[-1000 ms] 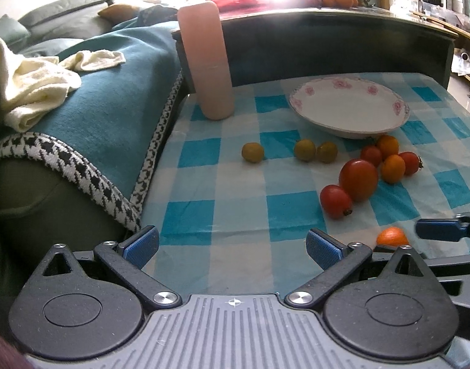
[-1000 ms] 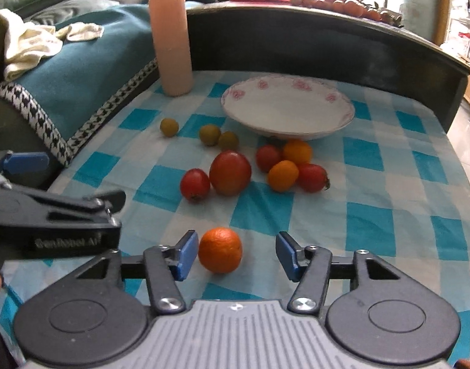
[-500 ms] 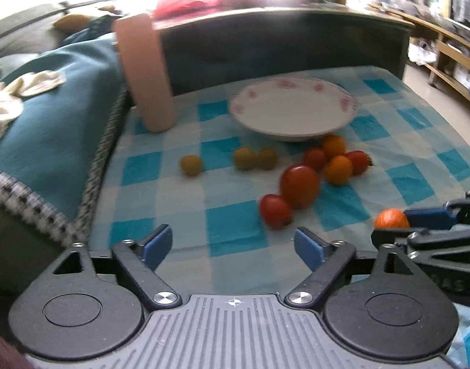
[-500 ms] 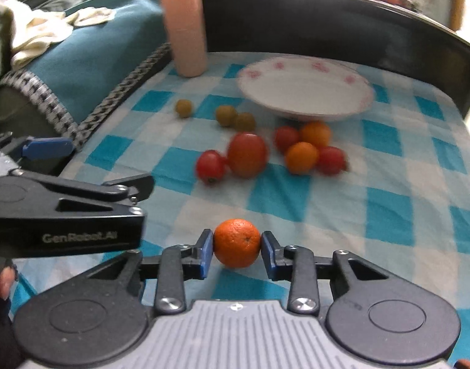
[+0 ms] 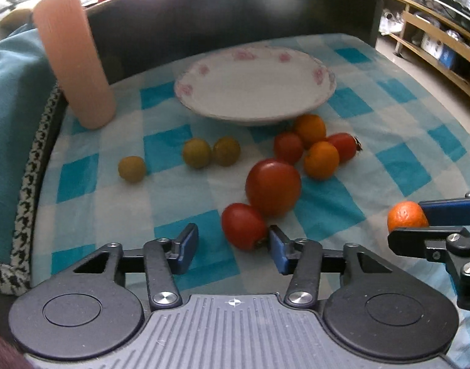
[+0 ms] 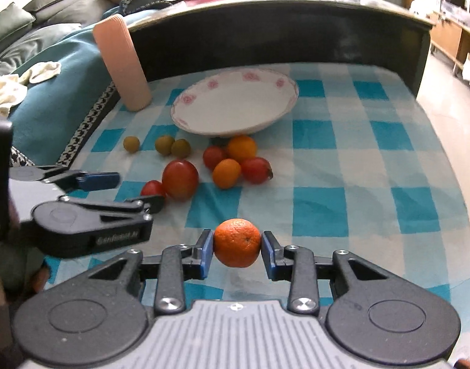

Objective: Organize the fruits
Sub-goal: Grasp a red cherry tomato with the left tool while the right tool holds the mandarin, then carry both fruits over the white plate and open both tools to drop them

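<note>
Mandarin (image 6: 237, 243) is clamped at its widest girth by the right gripper (image 6: 237, 250); the soft peel should be pressed lightly. Left gripper (image 5: 231, 247) is closing around a small red tomato (image 5: 243, 226) (smooth, easily bruised), its pads not yet seated.

A pink cylinder (image 6: 123, 65) stands upright at the checked cloth's (image 6: 336, 160) far left corner. A teal blanket (image 6: 59, 89) lies beside the left edge, with a cream towel (image 6: 7, 90) on it.

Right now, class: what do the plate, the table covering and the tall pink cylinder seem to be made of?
Plate: probably glazed ceramic, a glossy white with printed pink flowers on the rim.
Table covering: woven cloth, matte blue and white checks, slightly rumpled.
Pink cylinder: unclear, matte and finely ribbed, maybe plastic or silicone.
</note>
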Tool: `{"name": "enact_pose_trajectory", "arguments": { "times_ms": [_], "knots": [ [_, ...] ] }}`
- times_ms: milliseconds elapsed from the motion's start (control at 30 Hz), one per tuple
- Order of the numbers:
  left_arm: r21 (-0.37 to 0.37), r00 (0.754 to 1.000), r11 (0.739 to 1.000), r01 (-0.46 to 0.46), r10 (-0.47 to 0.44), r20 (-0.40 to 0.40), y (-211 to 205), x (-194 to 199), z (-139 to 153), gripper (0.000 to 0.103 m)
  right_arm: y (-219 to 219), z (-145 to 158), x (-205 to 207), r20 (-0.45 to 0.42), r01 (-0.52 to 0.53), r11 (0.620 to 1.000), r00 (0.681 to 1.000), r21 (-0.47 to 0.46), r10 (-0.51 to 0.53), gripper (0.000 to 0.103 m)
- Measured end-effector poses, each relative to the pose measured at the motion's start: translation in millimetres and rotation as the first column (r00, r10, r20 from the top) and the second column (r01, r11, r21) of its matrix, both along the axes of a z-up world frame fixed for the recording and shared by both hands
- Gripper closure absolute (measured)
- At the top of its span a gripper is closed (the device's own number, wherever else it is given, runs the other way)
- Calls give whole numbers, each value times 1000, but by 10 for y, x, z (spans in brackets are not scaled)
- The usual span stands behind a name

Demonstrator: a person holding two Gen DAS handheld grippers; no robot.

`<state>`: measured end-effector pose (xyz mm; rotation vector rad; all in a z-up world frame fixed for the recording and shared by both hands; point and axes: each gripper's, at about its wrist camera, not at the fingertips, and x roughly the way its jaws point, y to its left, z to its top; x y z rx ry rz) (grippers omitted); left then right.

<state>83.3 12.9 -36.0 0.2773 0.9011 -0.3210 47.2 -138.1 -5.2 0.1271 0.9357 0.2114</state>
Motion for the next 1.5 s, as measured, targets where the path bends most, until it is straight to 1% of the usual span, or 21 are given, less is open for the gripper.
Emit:
{"name": "enact_pose_trajectory", "arguments": {
  "times_ms": [67,133,200,333,567,733,833,900,1033,1133,1233,1500],
  "knots": [
    [-6,1000,1000,0,0,9,-2,23,-3,49,31,-28,17,-9,-10,1000,1000,2,10,54],
    [-23,1000,1000,-4,4,-2,3,54,-2,53,49,-42,19,-11,-21,1000,1000,5,21,54],
    [-22,1000,1000,3,-4,-6,-2,54,-7,58,44,-58,9,-15,-22,1000,1000,4,22,54],
    [-10,1000,1000,14,-14,-4,-47,39,9,63,-2,-94,3,-32,-5,1000,999,-1,5,54],
    [-10,1000,1000,7,-8,-15,-70,-72,90,64,-28,-73,16,-30,7,1000,1000,0,-7,54],
    [-28,1000,1000,-2,2,8,-63,-260,293,64,-60,8,-24,-10,15,1000,1000,0,-15,54],
    [-34,1000,999,-9,10,19,-99,-304,429,64,-64,76,-46,8,16,1000,1000,1,-16,54],
    [-61,999,998,-4,6,36,-140,-289,515,64,-59,136,-66,25,10,1000,1000,8,-11,54],
    [-81,998,996,25,-21,53,-232,-152,565,64,-57,271,-61,51,9,1000,999,12,-9,54],
    [-96,998,995,17,-11,59,-265,27,575,64,-74,384,24,80,14,1000,997,21,-16,54],
    [-111,998,994,-3,9,55,-270,200,565,64,-81,445,204,102,23,1000,995,-2,-22,54],
    [-109,999,993,-35,39,35,-304,582,511,64,-69,357,741,97,18,999,995,-30,-15,54]
  ]
}}
